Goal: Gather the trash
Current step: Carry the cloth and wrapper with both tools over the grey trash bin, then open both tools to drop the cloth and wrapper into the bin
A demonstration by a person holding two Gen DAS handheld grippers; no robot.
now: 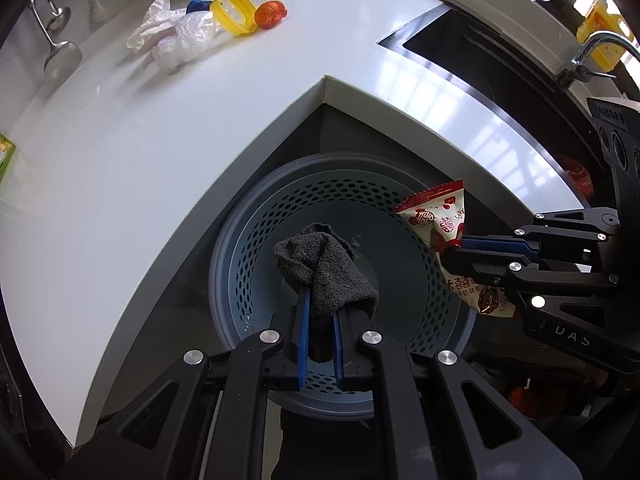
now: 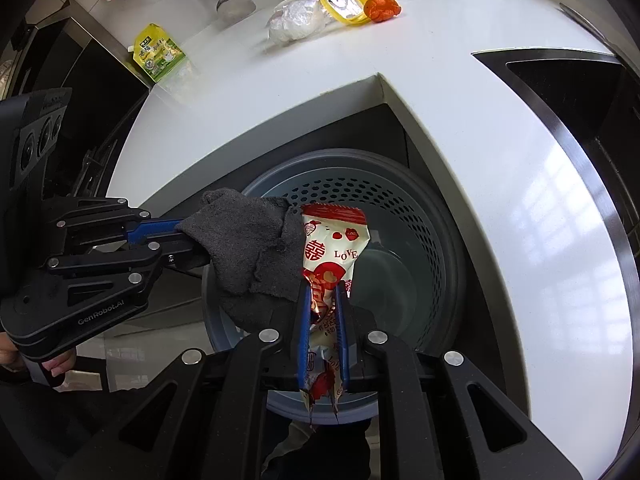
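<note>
Both grippers hang over the round, perforated grey-blue bin (image 1: 344,280) tucked in the counter's (image 1: 160,140) inner corner: the left gripper (image 1: 320,300) is clamped narrow on a nubbly dark grey cloth (image 1: 324,264), and the right gripper (image 2: 324,304) pinches a crinkly red-and-cream snack wrapper (image 2: 332,248). To drop cleanly, I judge each should release only above the bin's middle, not its rim. More trash lies on the counter at about eleven o'clock: crumpled clear plastic (image 1: 180,36) and a yellow rimmed lid (image 1: 234,10).

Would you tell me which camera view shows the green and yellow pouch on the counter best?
The right wrist view: the green and yellow pouch stands whole and unobstructed near the counter edge, its print showing. The left wrist view catches only a green sliver at the frame's left edge, too cropped to identify.
</note>
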